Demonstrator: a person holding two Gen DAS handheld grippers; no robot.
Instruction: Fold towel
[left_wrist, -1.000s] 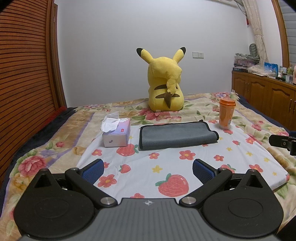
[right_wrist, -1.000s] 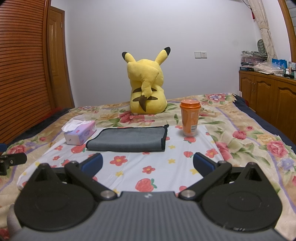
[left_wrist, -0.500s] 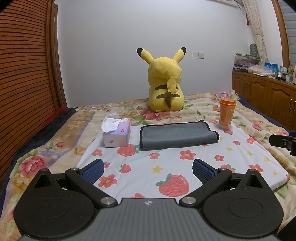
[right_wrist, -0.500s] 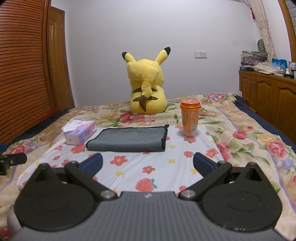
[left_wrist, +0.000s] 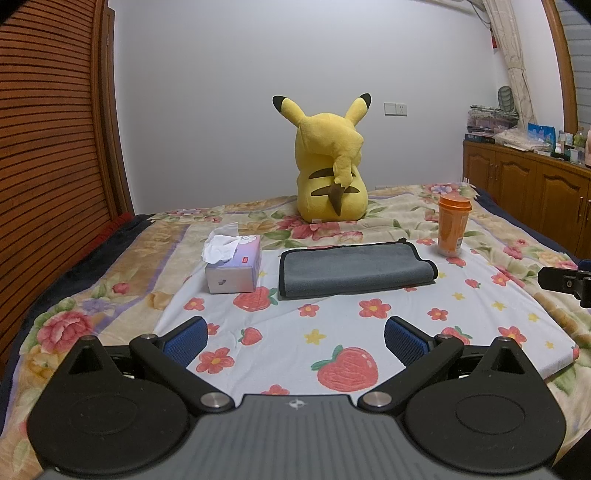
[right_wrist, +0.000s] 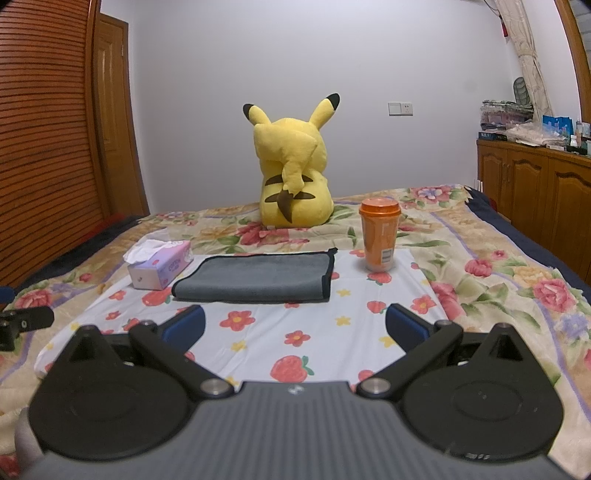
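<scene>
A grey towel (left_wrist: 354, 269) with a dark edge lies folded flat on the white flowered sheet (left_wrist: 369, 325); it also shows in the right wrist view (right_wrist: 258, 277). My left gripper (left_wrist: 295, 341) is open and empty, hovering over the sheet well short of the towel. My right gripper (right_wrist: 293, 326) is open and empty, also short of the towel's near edge. Each gripper's tip shows at the edge of the other's view.
A tissue box (left_wrist: 234, 266) stands left of the towel, an orange lidded cup (left_wrist: 452, 225) to its right. A yellow plush toy (left_wrist: 330, 166) sits behind. A wooden slatted wall (left_wrist: 48, 147) is at left, wooden cabinets (left_wrist: 528, 188) at right.
</scene>
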